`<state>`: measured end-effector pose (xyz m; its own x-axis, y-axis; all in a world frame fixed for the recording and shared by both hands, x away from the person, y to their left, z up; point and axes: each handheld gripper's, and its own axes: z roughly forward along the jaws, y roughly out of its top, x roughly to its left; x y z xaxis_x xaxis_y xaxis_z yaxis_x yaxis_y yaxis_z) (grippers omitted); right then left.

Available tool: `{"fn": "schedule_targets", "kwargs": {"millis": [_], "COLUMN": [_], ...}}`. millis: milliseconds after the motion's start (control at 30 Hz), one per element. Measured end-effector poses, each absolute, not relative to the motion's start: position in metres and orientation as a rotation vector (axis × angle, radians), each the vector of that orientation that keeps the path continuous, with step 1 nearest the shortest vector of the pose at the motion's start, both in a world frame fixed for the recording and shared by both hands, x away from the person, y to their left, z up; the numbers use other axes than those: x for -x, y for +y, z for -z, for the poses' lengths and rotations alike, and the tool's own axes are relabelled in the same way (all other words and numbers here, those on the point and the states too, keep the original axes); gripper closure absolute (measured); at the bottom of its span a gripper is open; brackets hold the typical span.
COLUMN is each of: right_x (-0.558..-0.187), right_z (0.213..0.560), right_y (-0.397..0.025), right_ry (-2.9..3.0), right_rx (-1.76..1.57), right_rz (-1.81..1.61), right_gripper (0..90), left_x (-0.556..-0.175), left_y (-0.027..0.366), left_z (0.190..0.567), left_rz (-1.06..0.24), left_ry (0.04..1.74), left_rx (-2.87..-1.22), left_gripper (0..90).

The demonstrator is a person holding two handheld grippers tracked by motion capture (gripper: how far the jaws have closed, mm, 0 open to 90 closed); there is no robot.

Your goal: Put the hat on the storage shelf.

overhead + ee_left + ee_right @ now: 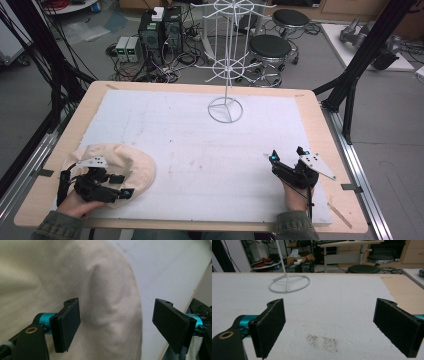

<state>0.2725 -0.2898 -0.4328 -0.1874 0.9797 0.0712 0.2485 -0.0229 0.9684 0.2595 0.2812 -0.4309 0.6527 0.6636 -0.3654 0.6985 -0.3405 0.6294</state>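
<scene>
Workshop clutter of computer towers, cables and round stools rings the far side of a wooden table [310, 107] topped with a white foam sheet [200, 145]. From the high view, a cream cloth hat [131, 165] lies at the near left of the sheet, and the left gripper [122, 189] lies over its near edge with its jaws spread apart, one tip above the cloth and one at its rim. The right gripper [286, 155] rests on bare sheet at the near right, well apart from the hat, jaws spread and holding nothing. A white wire rack stand [226, 107] rises beyond both, its ring base on the far middle of the sheet.

Along the left gripper [116, 325] view, the hat [100, 290] fills the space between and beyond the released jaws; a soft fold of the cloth runs down the gap, closer to the left-hand jaw, and the rim curves past toward the right-hand one.

Along the right gripper [329, 327] view, the jaws stand wide over the sheet [352, 300]; a speckled dark smudge [323, 341] lies between them, and the stand [288, 285] sits ahead, beyond the left-hand jaw.
</scene>
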Motion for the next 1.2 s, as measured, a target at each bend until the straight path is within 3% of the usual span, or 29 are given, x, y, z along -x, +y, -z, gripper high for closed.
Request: {"fn": "schedule_targets", "kwargs": {"millis": [233,367,433,500,633,1200], "right_x": [-0.2735,-0.2740,-0.2741,-0.2746,-0.2747,-0.2754], "right_z": [0.4334,0.4336,0.4336,0.4336,0.4336,0.4336], "right_y": [-0.2886,-0.2867,-0.2855,-0.2854,-0.2852,-0.2862], "right_ry": [1.529,1.536,1.536,1.541,1.544,1.542], "right_rx": [-1.330,-1.323,-1.324,-1.313,-1.316,-1.310], "right_rz": [-1.261,-1.256,-1.259,-1.255,-1.256,-1.254], "right_gripper": [9.7,9.7,9.8,9.7,9.7,9.7], "left_x": [-0.2580,-0.2577,-0.2584,-0.2595,-0.2603,-0.2589], "left_y": [0.2800,0.2766,0.2741,0.2748,0.2756,0.2746], "left_z": [0.4333,0.4336,0.4356,0.4358,0.4356,0.4261], "left_rz": [-0.015,-0.043,0.020,0.046,0.070,0.063], "left_ry": [1.066,1.059,1.001,0.963,0.921,0.866], "left_rx": [-2.118,-2.120,-2.084,-2.054,-2.019,-1.948], "left_gripper": [34.1,48.0,63.0,71.9,79.5,79.9]}}
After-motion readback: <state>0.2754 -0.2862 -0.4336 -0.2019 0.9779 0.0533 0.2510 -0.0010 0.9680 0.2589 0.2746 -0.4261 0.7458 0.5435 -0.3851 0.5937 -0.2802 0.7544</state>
